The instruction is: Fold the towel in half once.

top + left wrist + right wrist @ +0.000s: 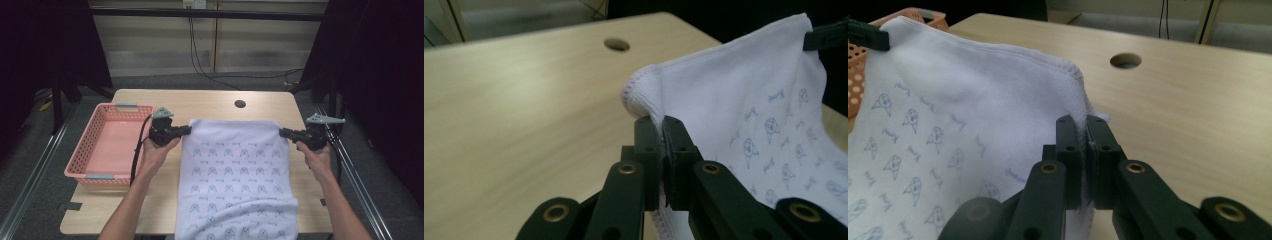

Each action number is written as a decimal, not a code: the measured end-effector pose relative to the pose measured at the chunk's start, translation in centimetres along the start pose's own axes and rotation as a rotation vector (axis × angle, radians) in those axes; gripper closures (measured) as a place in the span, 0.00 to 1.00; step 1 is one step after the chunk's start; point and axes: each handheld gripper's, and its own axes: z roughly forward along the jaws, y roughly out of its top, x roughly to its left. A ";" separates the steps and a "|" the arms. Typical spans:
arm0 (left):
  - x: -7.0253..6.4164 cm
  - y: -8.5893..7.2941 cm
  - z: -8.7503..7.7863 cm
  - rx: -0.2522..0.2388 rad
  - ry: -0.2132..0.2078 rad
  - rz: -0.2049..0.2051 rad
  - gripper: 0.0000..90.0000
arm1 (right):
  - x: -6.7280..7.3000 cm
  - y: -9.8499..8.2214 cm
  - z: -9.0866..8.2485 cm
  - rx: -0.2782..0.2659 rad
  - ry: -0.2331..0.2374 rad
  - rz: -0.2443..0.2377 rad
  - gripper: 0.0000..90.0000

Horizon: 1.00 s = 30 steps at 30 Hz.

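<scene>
- Two grippers lift one white printed towel (235,170) by its far corners.
- Left gripper (186,130) pinches the ten o'clock corner.
- Right gripper (284,132) pinches the two o'clock corner.
- Pink basket (90,145) sits at nine o'clock.

One white printed towel (235,175), one pink basket (107,145), one wooden table (210,102) with one round hole (240,104), two grippers: left (186,130), right (284,132).

The white printed towel (235,175) covers the table's (210,102) middle and near edge, held at its far corners; the far strip of wood beyond it lies bare but for a small round hole (240,104); the pink basket (107,145) blocks the left side.
</scene>
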 end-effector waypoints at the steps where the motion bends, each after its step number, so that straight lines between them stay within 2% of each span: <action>1: 0.1 0.5 -0.3 -0.017 -0.002 -0.003 0.97 | -0.1 0.6 -0.2 -0.012 0.000 -0.005 0.96; 3: 0.4 1.4 -0.8 -0.033 0.004 -0.003 0.97 | 0.1 1.7 -0.5 -0.033 0.008 -0.018 0.96; 6: 0.7 2.2 -1.1 -0.054 0.008 -0.007 0.97 | 0.2 3.1 -0.6 -0.022 0.001 -0.037 0.96; 9: 1.1 3.2 -0.8 -0.052 0.013 -0.005 0.97 | 0.0 4.6 -0.4 -0.028 -0.013 -0.036 0.96; 10: 1.3 3.8 -0.6 -0.031 0.027 0.014 0.97 | -0.1 5.1 -0.4 -0.030 -0.017 -0.036 0.96; 11: 1.3 4.5 -0.6 -0.031 0.037 0.019 0.97 | -0.1 5.7 -0.3 -0.033 -0.026 -0.041 0.96; 13: 1.5 5.6 -0.8 -0.074 0.021 0.011 0.97 | -0.1 6.9 -0.3 -0.056 -0.031 -0.043 0.96; 14: 1.5 6.1 -0.9 -0.073 0.031 0.031 0.97 | -0.1 7.6 -0.4 -0.069 -0.033 -0.045 0.96; 16: 1.8 7.0 -1.4 -0.080 0.045 0.043 0.97 | -0.1 8.7 -0.4 -0.072 -0.044 -0.050 0.97; 20: 2.0 9.2 -2.9 -0.146 0.051 0.032 0.97 | -0.3 11.1 -0.4 -0.086 -0.058 -0.061 0.97; 23: 1.6 10.5 -3.7 -0.168 0.071 0.055 0.97 | 0.1 12.8 -0.6 -0.120 -0.065 -0.062 0.97; 25: 1.5 10.6 -3.9 -0.170 0.065 0.060 0.97 | 0.2 13.0 -0.9 -0.148 -0.048 -0.050 0.97; 27: 1.3 10.0 -3.8 -0.148 0.066 0.074 0.97 | 0.4 12.5 -1.0 -0.133 -0.046 -0.049 0.97; 30: 0.8 8.4 -3.6 -0.123 0.031 0.073 0.97 | 0.7 11.0 -1.2 -0.086 -0.032 -0.059 0.97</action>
